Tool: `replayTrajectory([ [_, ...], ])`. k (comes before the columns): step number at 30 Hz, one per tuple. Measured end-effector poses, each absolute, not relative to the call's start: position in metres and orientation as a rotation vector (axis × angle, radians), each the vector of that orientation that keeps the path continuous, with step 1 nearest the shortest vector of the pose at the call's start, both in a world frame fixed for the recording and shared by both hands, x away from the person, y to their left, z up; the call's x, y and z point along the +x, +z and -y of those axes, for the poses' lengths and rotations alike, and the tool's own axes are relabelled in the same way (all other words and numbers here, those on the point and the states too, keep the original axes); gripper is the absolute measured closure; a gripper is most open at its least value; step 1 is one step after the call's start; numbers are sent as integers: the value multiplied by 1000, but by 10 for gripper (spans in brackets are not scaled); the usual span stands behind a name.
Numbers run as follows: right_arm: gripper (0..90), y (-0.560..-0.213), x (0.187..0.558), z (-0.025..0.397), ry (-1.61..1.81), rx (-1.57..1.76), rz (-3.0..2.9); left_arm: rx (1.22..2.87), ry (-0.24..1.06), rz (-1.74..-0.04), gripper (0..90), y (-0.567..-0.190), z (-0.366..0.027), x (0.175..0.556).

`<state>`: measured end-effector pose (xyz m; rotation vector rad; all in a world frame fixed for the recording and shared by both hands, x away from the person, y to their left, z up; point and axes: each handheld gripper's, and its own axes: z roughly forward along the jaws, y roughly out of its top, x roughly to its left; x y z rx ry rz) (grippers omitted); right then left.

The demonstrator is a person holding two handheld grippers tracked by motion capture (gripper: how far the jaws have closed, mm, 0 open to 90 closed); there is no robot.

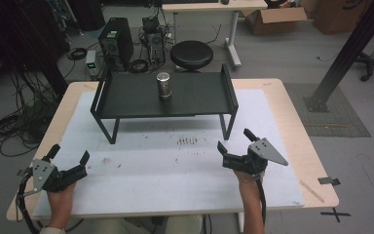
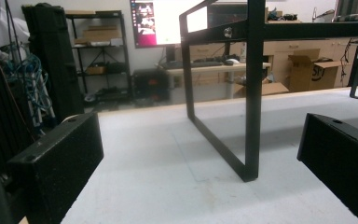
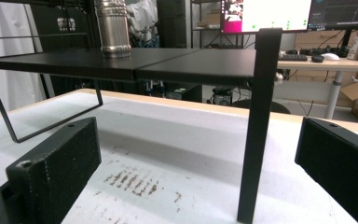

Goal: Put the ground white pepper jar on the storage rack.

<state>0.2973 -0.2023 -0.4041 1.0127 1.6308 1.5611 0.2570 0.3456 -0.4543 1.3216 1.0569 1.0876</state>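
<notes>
Both claws rest low on our table (image 1: pixel 277 97), left claw (image 1: pixel 69 156) at seven o'clock, right claw (image 1: pixel 233 140) at five, jaws apart and empty, seemingly readied. Steel canister (image 1: pixel 163 85) stands upright atop the black shelf (image 1: pixel 126 95) at twelve.

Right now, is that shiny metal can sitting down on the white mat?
No, the metal can stands upright on top of the black shelf, raised above the white mat.

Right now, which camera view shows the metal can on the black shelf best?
The high view: the metal can stands whole on the black shelf. The right gripper view shows its lower body from close, top cut off. The left gripper view catches a small part at the upper edge.
</notes>
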Motion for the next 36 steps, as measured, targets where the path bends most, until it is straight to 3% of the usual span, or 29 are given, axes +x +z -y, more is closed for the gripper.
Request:
replayTrajectory([
  [24,0,-448,289,202,1487,1052,-1583,1328,1093,-1057,5,-454,-345,257],
  [36,0,-452,285,201,1476,1015,-1562,1326,1093,-1057,6,-454,-345,257],
])
